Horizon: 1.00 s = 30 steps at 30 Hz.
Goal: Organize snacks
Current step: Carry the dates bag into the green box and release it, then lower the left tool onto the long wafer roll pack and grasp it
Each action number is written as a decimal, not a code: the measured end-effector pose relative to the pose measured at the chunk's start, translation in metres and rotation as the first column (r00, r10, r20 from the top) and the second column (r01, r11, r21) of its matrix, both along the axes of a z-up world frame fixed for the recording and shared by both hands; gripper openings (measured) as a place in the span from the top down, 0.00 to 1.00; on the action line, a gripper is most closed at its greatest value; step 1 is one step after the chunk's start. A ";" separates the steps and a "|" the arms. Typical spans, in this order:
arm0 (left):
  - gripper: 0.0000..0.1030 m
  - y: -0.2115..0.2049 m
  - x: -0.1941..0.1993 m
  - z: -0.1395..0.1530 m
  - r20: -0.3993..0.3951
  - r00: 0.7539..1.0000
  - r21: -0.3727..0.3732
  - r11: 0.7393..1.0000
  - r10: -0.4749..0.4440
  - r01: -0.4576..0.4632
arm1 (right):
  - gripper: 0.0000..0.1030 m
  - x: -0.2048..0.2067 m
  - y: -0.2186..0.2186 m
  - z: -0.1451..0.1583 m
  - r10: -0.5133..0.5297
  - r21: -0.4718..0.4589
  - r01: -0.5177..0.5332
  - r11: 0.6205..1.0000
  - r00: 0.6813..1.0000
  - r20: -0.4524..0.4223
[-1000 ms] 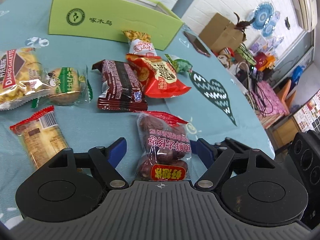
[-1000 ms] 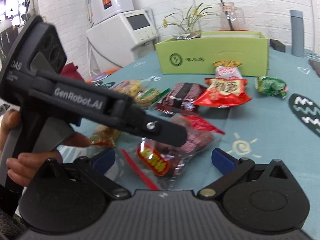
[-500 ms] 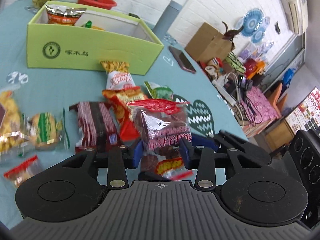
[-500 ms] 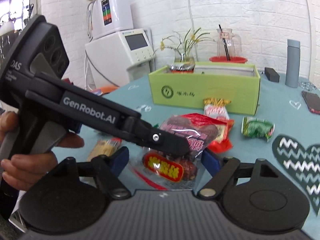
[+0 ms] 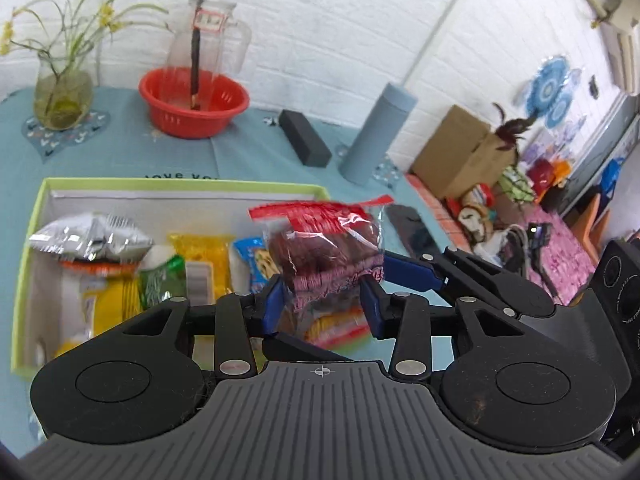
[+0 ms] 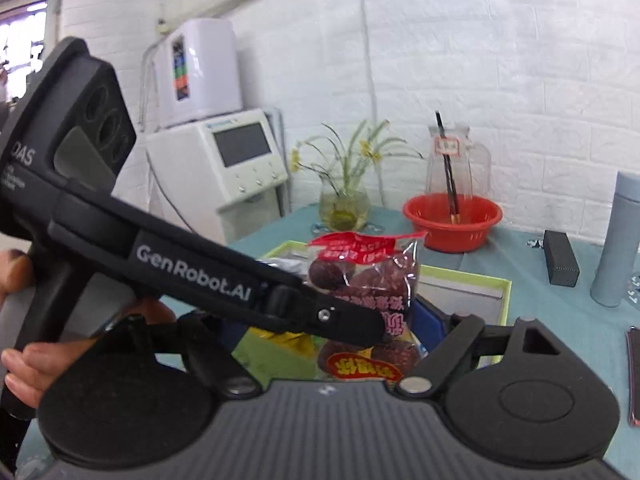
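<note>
Blue-padded fingers (image 5: 274,304) of the left gripper (image 5: 325,304) press from both sides on a clear plastic bag of dark red dates with a red sealed top (image 5: 326,254), holding it upright in the air over the near right end of the open lime-green cardboard box (image 5: 28,248); its jaws are easing apart slightly, yet the pads are on the bag. From the right wrist view the same bag (image 6: 362,280) hangs between the right gripper's (image 6: 332,332) two fingers, whose jaws are opening a little; one blue pad (image 6: 430,326) stands just beside the bag's right side, while the other finger is hidden behind the left gripper's black body, so whether the right gripper presses on the bag cannot be told. A person's hand (image 6: 24,364) wraps the left gripper's handle at the left edge. Inside the box lie a crinkled silver foil packet (image 5: 90,238), a green wrapped snack (image 5: 160,284), a yellow packet (image 5: 202,258) and a blue-printed wrapper (image 5: 252,258). Behind the box, on the teal tablecloth (image 5: 120,152), stand a red plastic basin (image 5: 194,102) with a clear glass pitcher (image 5: 208,42) in it, a glass vase of yellow-flowered stems (image 5: 62,98), a flat black case (image 5: 305,138) and a pale blue cylindrical flask (image 5: 378,138).
</note>
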<state>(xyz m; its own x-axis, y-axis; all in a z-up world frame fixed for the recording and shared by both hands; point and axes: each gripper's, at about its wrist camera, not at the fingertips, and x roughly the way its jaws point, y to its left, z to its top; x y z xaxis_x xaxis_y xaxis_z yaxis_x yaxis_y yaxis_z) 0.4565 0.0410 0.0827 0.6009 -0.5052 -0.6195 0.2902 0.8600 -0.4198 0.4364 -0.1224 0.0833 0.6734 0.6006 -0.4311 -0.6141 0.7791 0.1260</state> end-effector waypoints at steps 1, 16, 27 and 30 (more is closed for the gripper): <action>0.73 0.000 0.013 -0.006 -0.011 1.000 0.008 1.000 0.007 -0.007 | 0.16 0.012 0.000 -0.006 -0.007 -0.002 0.007 1.000 1.000 -0.021; 0.27 0.027 -0.068 -0.006 0.135 0.988 0.017 0.997 0.073 -0.076 | 0.09 -0.057 -0.049 -0.014 -0.137 0.120 0.145 0.982 0.988 -0.070; 0.23 0.082 -0.206 -0.035 0.135 0.974 0.053 0.980 0.183 -0.192 | 0.01 -0.206 -0.005 -0.051 -0.069 0.080 0.077 0.994 0.992 -0.104; 0.23 0.111 -0.244 -0.053 0.080 0.960 0.009 0.963 0.267 -0.268 | 0.01 -0.229 0.031 -0.068 0.018 0.022 -0.015 1.000 0.991 -0.135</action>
